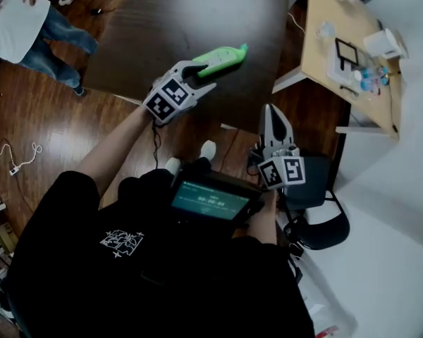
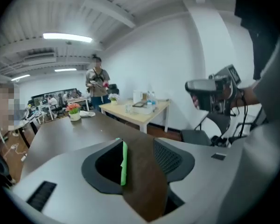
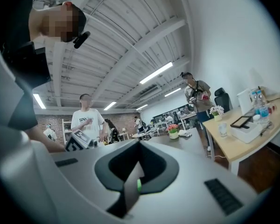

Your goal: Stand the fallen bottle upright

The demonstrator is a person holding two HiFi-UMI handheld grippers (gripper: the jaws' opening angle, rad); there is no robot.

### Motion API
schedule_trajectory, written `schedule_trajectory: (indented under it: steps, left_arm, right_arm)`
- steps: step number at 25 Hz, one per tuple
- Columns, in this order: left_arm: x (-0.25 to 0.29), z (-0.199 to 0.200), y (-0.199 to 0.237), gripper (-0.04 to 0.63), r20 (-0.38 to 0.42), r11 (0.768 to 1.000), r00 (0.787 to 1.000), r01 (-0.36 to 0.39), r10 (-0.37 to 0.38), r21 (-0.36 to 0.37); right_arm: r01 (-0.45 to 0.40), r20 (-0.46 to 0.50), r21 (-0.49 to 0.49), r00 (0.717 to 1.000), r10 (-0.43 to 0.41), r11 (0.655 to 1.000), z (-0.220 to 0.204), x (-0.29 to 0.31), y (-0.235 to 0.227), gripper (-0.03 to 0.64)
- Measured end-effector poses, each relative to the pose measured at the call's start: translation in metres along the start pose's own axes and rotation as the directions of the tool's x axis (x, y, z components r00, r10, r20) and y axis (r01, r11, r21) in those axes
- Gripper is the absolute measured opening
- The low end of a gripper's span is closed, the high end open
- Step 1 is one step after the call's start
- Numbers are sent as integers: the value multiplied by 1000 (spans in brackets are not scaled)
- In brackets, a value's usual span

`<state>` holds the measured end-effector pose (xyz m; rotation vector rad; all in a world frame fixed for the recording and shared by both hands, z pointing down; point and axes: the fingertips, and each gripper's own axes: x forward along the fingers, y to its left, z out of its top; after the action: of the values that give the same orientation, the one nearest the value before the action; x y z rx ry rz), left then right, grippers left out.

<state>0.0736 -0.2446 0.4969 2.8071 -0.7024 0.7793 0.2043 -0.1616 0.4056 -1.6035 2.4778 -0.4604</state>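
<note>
A green bottle (image 1: 222, 58) lies on its side on the dark table (image 1: 162, 20), near its front edge. My left gripper (image 1: 210, 74) is right beside the bottle's near end, jaws open and spread towards it, not pressing it. In the left gripper view the gripper (image 2: 136, 143) shows brown tabletop through its gap, and a green sliver of the bottle (image 2: 124, 164) along the left jaw. My right gripper (image 1: 273, 109) hangs off the table's front right corner, tips together, nothing held. Through its slit (image 3: 139, 143) a green speck of the bottle (image 3: 139, 185) shows.
A light wooden desk (image 1: 317, 55) with small items stands to the right of the table. A black office chair (image 1: 317, 217) is by my right side. A person (image 1: 28, 27) stands at the far left. A flower pot (image 2: 74, 112) sits far across the table.
</note>
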Motion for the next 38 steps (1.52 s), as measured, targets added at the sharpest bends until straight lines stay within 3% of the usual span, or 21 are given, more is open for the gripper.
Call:
schedule_trajectory:
  steps: [2, 4, 8, 11, 14, 19, 25, 29, 32, 34, 38]
  left_arm:
    - [24, -19, 6, 204, -133, 997, 991, 39, -31, 60]
    - [42, -38, 16, 292, -262, 992, 964, 69, -39, 104]
    - [94, -59, 53, 341, -455, 982, 890, 74, 14, 175]
    - [123, -80, 70, 388, -550, 986, 835, 85, 8, 143]
    - [139, -92, 59, 403, -605, 988, 787, 152, -116, 8]
    - [171, -96, 90, 403, -659, 980, 752, 145, -20, 135]
    - [196, -117, 87, 403, -744, 977, 664, 195, -67, 86]
    - [219, -126, 87, 406, -765, 974, 638, 215, -89, 66]
    - [223, -130, 87, 414, -788, 975, 604, 223, -121, 22]
    - [223, -133, 86, 424, -790, 977, 599, 215, -131, 1]
    - [225, -139, 87, 443, -777, 984, 617, 178, -124, -15]
  right_arm:
    - [-10, -8, 4, 1000, 10, 1000, 0, 4, -4, 16]
    - [-22, -17, 7, 1000, 22, 1000, -2, 7, -3, 15]
    - [-49, -39, 28, 998, 50, 998, -3, 19, -28, 17]
    - [-64, -56, 39, 996, 66, 997, -7, 27, -41, 15]
    - [-67, -63, 49, 996, 70, 997, -7, 30, -49, 16]
    - [-64, -78, 52, 995, 68, 997, -7, 33, -66, 15]
    - [-45, -84, 55, 995, 50, 997, -7, 39, -80, 15]
    - [-28, -92, 65, 995, 34, 997, -10, 40, -96, 15]
    - [-20, -94, 72, 995, 27, 997, -13, 41, -104, 15]
    - [-17, -92, 74, 995, 24, 997, -13, 42, -105, 15]
    - [-13, -89, 72, 996, 20, 997, -11, 44, -108, 15]
